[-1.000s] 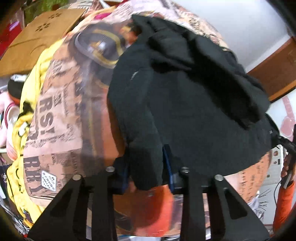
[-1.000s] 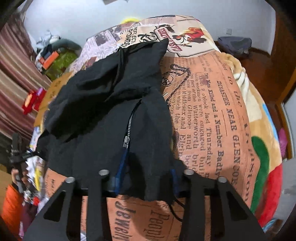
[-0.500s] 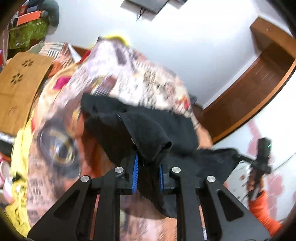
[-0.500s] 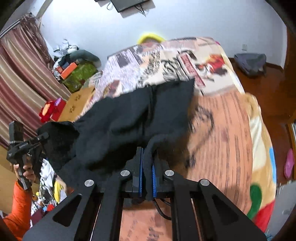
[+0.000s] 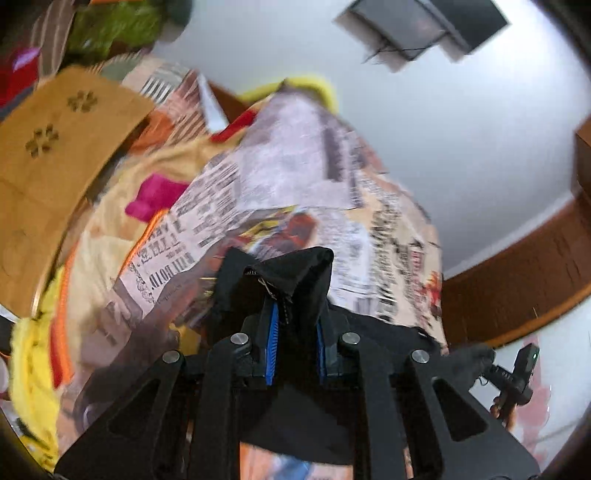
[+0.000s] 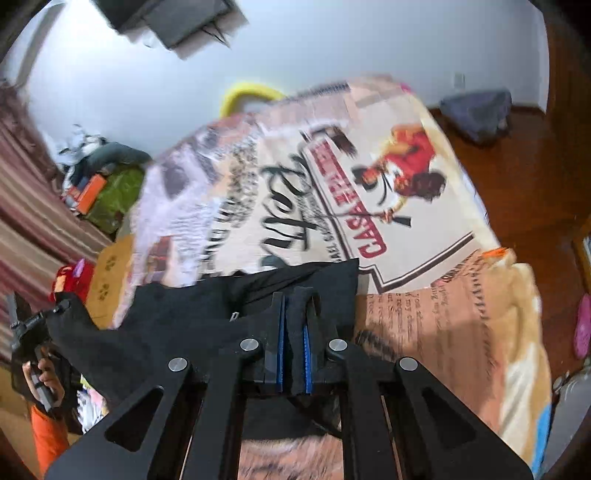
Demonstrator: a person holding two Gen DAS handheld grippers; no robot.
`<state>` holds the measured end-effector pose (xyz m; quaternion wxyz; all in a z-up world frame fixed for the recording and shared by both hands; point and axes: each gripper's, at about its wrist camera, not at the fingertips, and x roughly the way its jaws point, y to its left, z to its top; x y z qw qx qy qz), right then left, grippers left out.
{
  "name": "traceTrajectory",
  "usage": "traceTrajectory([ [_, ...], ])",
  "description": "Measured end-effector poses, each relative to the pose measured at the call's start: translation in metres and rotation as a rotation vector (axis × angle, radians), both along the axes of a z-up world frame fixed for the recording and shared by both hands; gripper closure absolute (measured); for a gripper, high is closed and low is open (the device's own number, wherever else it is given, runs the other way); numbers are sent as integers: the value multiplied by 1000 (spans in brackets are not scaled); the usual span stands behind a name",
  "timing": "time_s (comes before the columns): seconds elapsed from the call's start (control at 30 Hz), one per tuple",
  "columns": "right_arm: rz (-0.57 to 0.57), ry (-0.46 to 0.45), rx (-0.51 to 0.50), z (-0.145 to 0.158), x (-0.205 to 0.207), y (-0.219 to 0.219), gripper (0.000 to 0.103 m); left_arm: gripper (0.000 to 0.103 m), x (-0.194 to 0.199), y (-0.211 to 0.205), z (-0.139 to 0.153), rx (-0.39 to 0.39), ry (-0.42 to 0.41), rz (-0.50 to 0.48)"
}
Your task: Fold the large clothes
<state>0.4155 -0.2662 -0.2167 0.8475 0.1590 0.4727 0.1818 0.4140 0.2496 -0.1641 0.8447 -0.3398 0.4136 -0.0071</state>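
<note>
A black zip-up garment hangs stretched between my two grippers above a bed covered by a newspaper-print blanket. My left gripper is shut on a bunched fold of it, zipper teeth showing just past the blue pads. In the right wrist view my right gripper is shut on another narrow fold, and the black garment spreads away to the left. Its far corner reaches my left gripper, which is held by a hand with an orange sleeve. The garment's lower part is hidden behind the jaws.
A cardboard box lies left of the bed. A dark screen hangs on the white wall. A striped curtain and a clutter pile stand at the left, and a grey bag lies on the wooden floor.
Both grippers closed on folds of the garment, then rose and swept toward the head of the bed. The garment came up off the blanket and now hangs stretched between them.
</note>
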Motion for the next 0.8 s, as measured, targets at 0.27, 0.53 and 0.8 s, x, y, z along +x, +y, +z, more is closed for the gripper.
traceTrajectory([
  [0.27, 52, 121, -23, -70, 37, 20, 97, 64, 24, -1, -77, 25, 106, -19],
  [0.53, -36, 111, -146, -34, 11, -10, 50, 43, -1, -8, -38, 294, 121, -6],
  [0.8, -37, -111, -175, 40, -59, -7, 50, 39, -45, -69, 35, 575, 2, -123],
])
